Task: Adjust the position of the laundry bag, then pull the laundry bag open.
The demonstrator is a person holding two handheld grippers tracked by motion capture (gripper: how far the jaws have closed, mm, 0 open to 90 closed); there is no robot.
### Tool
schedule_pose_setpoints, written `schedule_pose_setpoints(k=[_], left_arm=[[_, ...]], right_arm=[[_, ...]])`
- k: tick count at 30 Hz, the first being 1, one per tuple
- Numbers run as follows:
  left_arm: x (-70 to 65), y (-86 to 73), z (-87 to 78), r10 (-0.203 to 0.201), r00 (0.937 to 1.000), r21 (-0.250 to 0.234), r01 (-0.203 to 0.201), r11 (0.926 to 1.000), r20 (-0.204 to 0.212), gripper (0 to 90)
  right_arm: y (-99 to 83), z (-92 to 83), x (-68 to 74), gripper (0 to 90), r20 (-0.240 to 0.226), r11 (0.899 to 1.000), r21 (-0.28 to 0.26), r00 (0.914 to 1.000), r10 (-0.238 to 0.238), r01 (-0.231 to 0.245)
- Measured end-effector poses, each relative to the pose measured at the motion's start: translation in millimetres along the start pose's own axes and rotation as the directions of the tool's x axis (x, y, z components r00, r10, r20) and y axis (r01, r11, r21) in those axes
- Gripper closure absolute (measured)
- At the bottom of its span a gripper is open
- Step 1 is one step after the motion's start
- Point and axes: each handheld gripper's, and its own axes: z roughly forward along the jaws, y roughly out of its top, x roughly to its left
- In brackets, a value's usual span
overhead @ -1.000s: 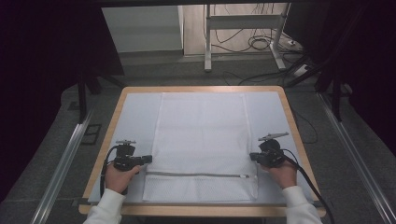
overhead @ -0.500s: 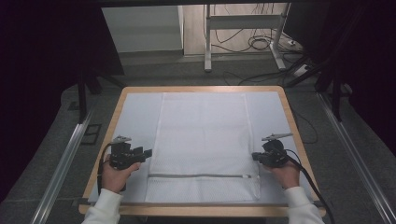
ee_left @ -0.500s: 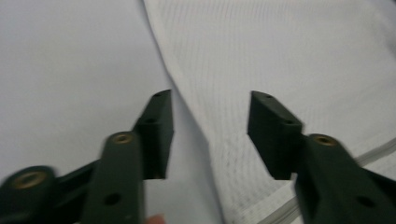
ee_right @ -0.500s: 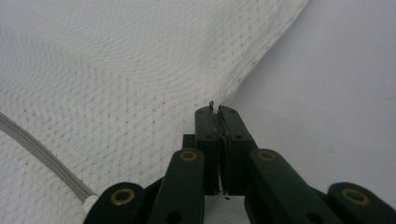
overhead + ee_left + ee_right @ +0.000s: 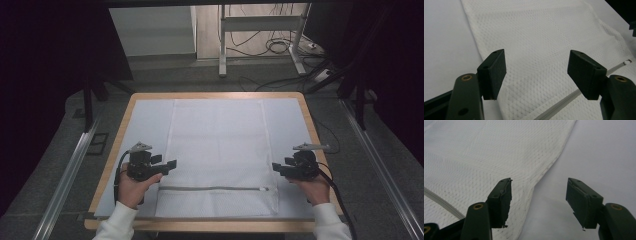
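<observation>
Flat now, a rectangular white mesh bag [image 5: 217,150] with grey zipper [image 5: 210,188]; both tools wide, empty.

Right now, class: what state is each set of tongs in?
Left tongs: open, just released, holding nothing, above the mesh bag.
Right tongs: open, just released, empty.

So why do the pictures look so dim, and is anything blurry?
High view: the lit white mesh laundry bag and table stand bright against near-black surroundings. Left gripper view: the left claw is sharp, the mesh slightly soft far off. Right gripper view: the right claw throws a soft shadow on the sheet.
</observation>
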Motion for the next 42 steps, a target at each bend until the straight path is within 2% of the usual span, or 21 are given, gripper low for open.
schedule_pose_setpoints(k=[6, 8, 9, 10, 16, 17, 18, 23, 28, 33, 34, 35, 36, 37, 38, 39, 42], left_arm=[[-7.2, 0.4, 2.5, 0.015, 0.9998, 0.009, -0.015, 0.9999, 0.01, 31.8], [-11.7, 1.0, 3.5, 0.017, 0.9994, 0.01, -0.017, 0.9998, 0.031, 32.2], [-17.7, 1.4, 5.7, 0.015, 0.998, 0.015, -0.016, 0.9998, 0.061, 32.9], [-17.7, 1.4, 5.7, 0.015, 0.998, 0.015, -0.016, 0.9998, 0.061, 32.9], [-44.2, 6.1, 18.4, 0.055, 0.9942, 0.044, -0.06, 0.9972, 0.092, 32.7], [-51.9, 7.2, 22.7, 0.066, 0.9924, 0.049, -0.071, 0.9963, 0.104, 32.7], [-51.9, 7.2, 22.7, 0.066, 0.9924, 0.049, -0.071, 0.9963, 0.104, 32.7], [-69.2, 8.4, 32.2, 0.078, 0.9882, 0.067, -0.088, 0.9939, 0.132, 33.4], [-83.0, 5.4, 43.5, 0.099, 0.9825, 0.093, -0.115, 0.9891, 0.158, 33.4], [-90.7, 4.6, 52.7, 0.092, 0.9792, 0.11, -0.113, 0.9874, 0.181, 33.5], [-96.1, 5.0, 55.7, 0.094, 0.9762, 0.114, -0.118, 0.9865, 0.196, 33.5], [-96.1, 5.0, 55.7, 0.094, 0.9762, 0.114, -0.118, 0.9865, 0.196, 33.5], [-101.9, 6.0, 58.4, 0.098, 0.9728, 0.117, -0.125, 0.9853, 0.21, 33.5], [-101.9, 6.0, 58.4, 0.098, 0.9728, 0.117, -0.125, 0.9853, 0.21, 33.6], [-107.9, 7.0, 61.7, 0.1, 0.9686, 0.122, -0.13, 0.984, 0.228, 33.7], [-107.9, 7.0, 61.7, 0.1, 0.9686, 0.122, -0.13, 0.984, 0.228, 33.6], [-118.7, 8.6, 68.9, 0.11, 0.9631, 0.134, -0.146, 0.9803, 0.246, 33.6]], right_arm=[[-0.9, -1.7, -2.0, 33.9, 0.005, 1.0, -0.01, 1.0, 0.004, -0.004], [-0.9, -2.0, -2.1, 33.1, 0.007, 1.0, -0.014, 1.0, 0.004, -0.004], [-0.8, -2.6, -2.4, 32.8, 0.01, 1.0, -0.021, 0.9999, 0.005, -0.005], [-0.8, -2.6, -2.4, 32.8, 0.01, 1.0, -0.021, 0.9999, 0.005, -0.005], [-2.9, -5.2, -1.8, 31.2, 0.016, 1.0, -0.024, 0.9999, 0.003, -0.003], [-3.0, -5.9, -2.1, 31.2, 0.018, 1.0, -0.027, 0.9998, 0.0, 0.001], [-3.0, -5.9, -2.1, 31.2, 0.018, 1.0, -0.027, 0.9998, 0.0, 0.001], [-2.1, -9.3, -4.9, 30.7, 0.023, 0.999, -0.044, 0.9997, 0.006, -0.004], [-1.6, -9.9, -7.3, 30.2, 0.04, 0.999, -0.047, 0.9992, 0.003, -0.001], [-2.2, -9.9, -6.8, 30.0, 0.043, 0.999, -0.044, 0.9991, -0.002, 0.004], [-2.4, -9.8, -6.8, 29.8, 0.048, 0.999, -0.041, 0.9989, -0.003, 0.005], [-2.4, -9.8, -6.8, 29.8, 0.048, 0.999, -0.041, 0.9989, -0.003, 0.005], [-2.6, -10.1, -6.8, 29.7, 0.05, 0.999, -0.04, 0.9988, -0.002, 0.004], [-2.7, -10.2, -6.8, 29.7, 0.05, 0.999, -0.041, 0.9987, -0.001, 0.003], [-2.7, -10.4, -6.8, 29.7, 0.052, 0.999, -0.041, 0.9986, -0.001, 0.003], [-2.7, -10.4, -6.8, 29.7, 0.052, 0.999, -0.041, 0.9986, -0.001, 0.003], [-3.0, -10.8, -7.3, 29.4, 0.058, 0.999, -0.042, 0.9983, -0.003, 0.006]])
